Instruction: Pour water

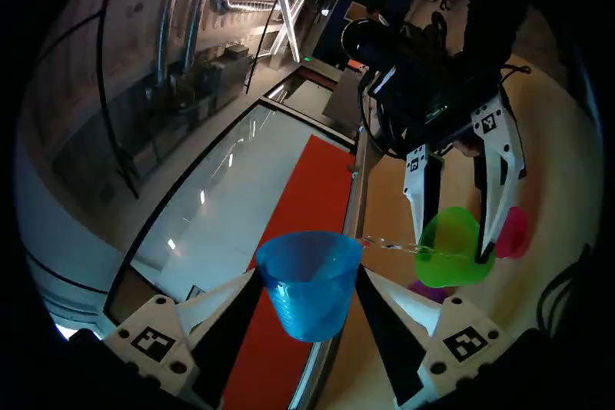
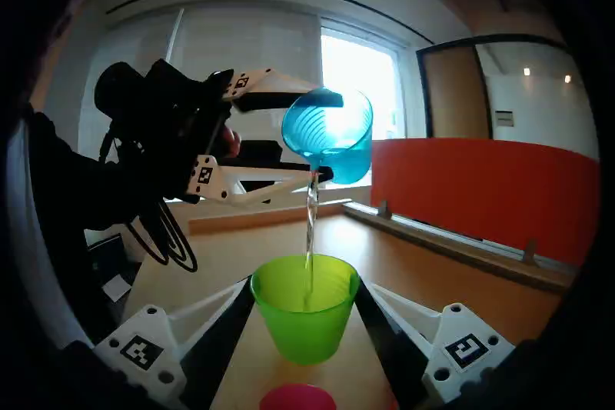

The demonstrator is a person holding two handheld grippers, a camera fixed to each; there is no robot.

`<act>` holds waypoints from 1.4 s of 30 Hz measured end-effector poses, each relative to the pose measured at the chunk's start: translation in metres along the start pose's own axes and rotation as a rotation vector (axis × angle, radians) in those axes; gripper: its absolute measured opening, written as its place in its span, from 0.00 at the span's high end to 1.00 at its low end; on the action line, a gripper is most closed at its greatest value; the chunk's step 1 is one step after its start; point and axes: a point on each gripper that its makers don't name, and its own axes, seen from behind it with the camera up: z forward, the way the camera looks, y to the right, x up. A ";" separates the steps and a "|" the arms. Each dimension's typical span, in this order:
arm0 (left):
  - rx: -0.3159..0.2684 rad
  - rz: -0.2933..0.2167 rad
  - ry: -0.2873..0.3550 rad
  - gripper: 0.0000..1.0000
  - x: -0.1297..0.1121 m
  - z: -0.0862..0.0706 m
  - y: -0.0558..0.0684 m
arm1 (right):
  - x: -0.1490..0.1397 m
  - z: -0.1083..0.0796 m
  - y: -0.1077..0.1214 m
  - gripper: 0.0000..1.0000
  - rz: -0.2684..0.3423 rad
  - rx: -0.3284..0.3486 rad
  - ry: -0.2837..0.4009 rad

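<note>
My left gripper (image 1: 310,287) is shut on a blue cup (image 1: 310,281), which is tipped over. A thin stream of water (image 2: 310,218) runs from the blue cup (image 2: 329,135) down into a green cup (image 2: 306,316). That green cup stands upright between the fingers of my right gripper (image 2: 306,318), which is shut on it. In the left gripper view the green cup (image 1: 452,250) shows farther off, held in the right gripper (image 1: 453,245), with the water (image 1: 392,245) arcing into it. In the right gripper view, a hand holds the left gripper (image 2: 304,137) above the green cup.
A wooden table (image 2: 430,271) lies below both cups, with an orange partition (image 2: 492,187) along its far edge. A pink cup (image 1: 513,231) sits just behind the green one, and its rim (image 2: 298,397) shows below the green cup. A purple object (image 1: 427,291) lies on the table.
</note>
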 end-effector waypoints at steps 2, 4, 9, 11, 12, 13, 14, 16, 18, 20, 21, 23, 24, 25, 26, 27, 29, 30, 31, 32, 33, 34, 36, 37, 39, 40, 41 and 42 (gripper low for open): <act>0.000 0.004 0.000 0.16 0.000 0.000 0.000 | 0.000 0.000 0.000 0.08 0.000 0.000 0.000; -0.001 0.010 -0.001 0.15 0.001 0.000 -0.001 | 0.000 0.000 0.000 0.07 0.000 -0.001 0.000; -0.003 0.020 -0.001 0.15 0.002 0.001 -0.001 | 0.000 0.000 0.000 0.07 -0.002 -0.002 0.002; -0.003 0.021 -0.001 0.16 0.002 0.001 -0.001 | 0.000 0.000 0.000 0.07 -0.001 -0.003 0.003; -0.004 0.023 -0.001 0.16 0.003 0.001 0.000 | 0.000 0.000 0.001 0.07 0.000 -0.003 0.003; -0.005 0.025 -0.001 0.16 0.003 0.002 0.000 | 0.001 0.000 0.001 0.07 0.000 -0.003 0.003; -0.005 0.028 0.000 0.15 0.004 0.002 0.001 | 0.001 0.000 0.001 0.07 0.001 -0.003 0.003; -0.006 0.036 0.000 0.15 0.004 0.002 0.002 | 0.001 0.000 0.001 0.08 0.000 -0.004 0.004; -0.005 0.044 0.000 0.15 0.004 0.002 0.002 | 0.001 0.000 0.001 0.07 -0.002 -0.005 0.004; -0.004 0.050 -0.001 0.16 0.004 0.003 0.001 | 0.001 0.000 0.001 0.08 -0.003 -0.005 0.004; -0.003 0.053 -0.001 0.15 0.004 0.003 0.001 | 0.002 -0.001 0.001 0.08 -0.004 -0.005 0.004; 0.000 0.057 -0.001 0.16 0.005 0.003 -0.001 | 0.001 -0.001 0.002 0.07 -0.004 -0.006 0.005; 0.002 0.060 0.001 0.16 0.006 0.003 -0.002 | 0.001 -0.001 0.002 0.07 -0.004 -0.007 0.005; 0.004 0.062 0.003 0.16 0.007 0.003 -0.002 | 0.001 -0.001 0.003 0.08 -0.004 -0.007 0.006; 0.005 0.065 0.005 0.15 0.008 0.003 -0.003 | 0.000 -0.001 0.003 0.08 -0.004 -0.008 0.006; 0.006 0.067 0.006 0.15 0.009 0.003 -0.003 | 0.000 -0.001 0.004 0.07 -0.003 -0.008 0.006; 0.005 0.071 0.008 0.16 0.010 0.002 -0.003 | 0.000 -0.001 0.004 0.07 -0.003 -0.009 0.006; 0.005 0.073 0.008 0.16 0.010 0.002 -0.003 | -0.001 -0.001 0.004 0.07 -0.003 -0.009 0.007; 0.004 0.076 0.007 0.15 0.010 0.002 -0.003 | 0.000 -0.001 0.004 0.07 -0.002 -0.010 0.008; 0.004 0.078 0.006 0.15 0.010 0.002 -0.003 | 0.000 -0.001 0.004 0.07 -0.002 -0.010 0.008; 0.003 0.081 0.005 0.15 0.010 0.002 -0.003 | 0.000 -0.001 0.004 0.07 -0.002 -0.010 0.009; 0.004 0.085 0.004 0.15 0.010 0.002 -0.004 | 0.000 0.000 0.004 0.07 -0.002 -0.010 0.010; 0.003 0.091 0.002 0.15 0.011 0.002 -0.003 | 0.001 0.000 0.005 0.07 -0.002 -0.010 0.013; 0.002 0.094 0.002 0.15 0.011 0.002 -0.003 | 0.002 0.000 0.005 0.07 -0.002 -0.010 0.013; 0.000 0.099 0.001 0.15 0.012 0.002 -0.003 | 0.002 0.000 0.004 0.07 -0.002 -0.010 0.013; 0.000 0.101 0.001 0.15 0.012 0.002 -0.003 | 0.002 0.000 0.004 0.07 -0.004 -0.010 0.012; 0.000 0.103 0.002 0.15 0.012 0.001 -0.003 | 0.003 0.000 0.004 0.07 -0.005 -0.010 0.012; 0.000 0.106 0.002 0.15 0.012 0.001 -0.003 | 0.003 0.000 0.004 0.08 -0.006 -0.010 0.013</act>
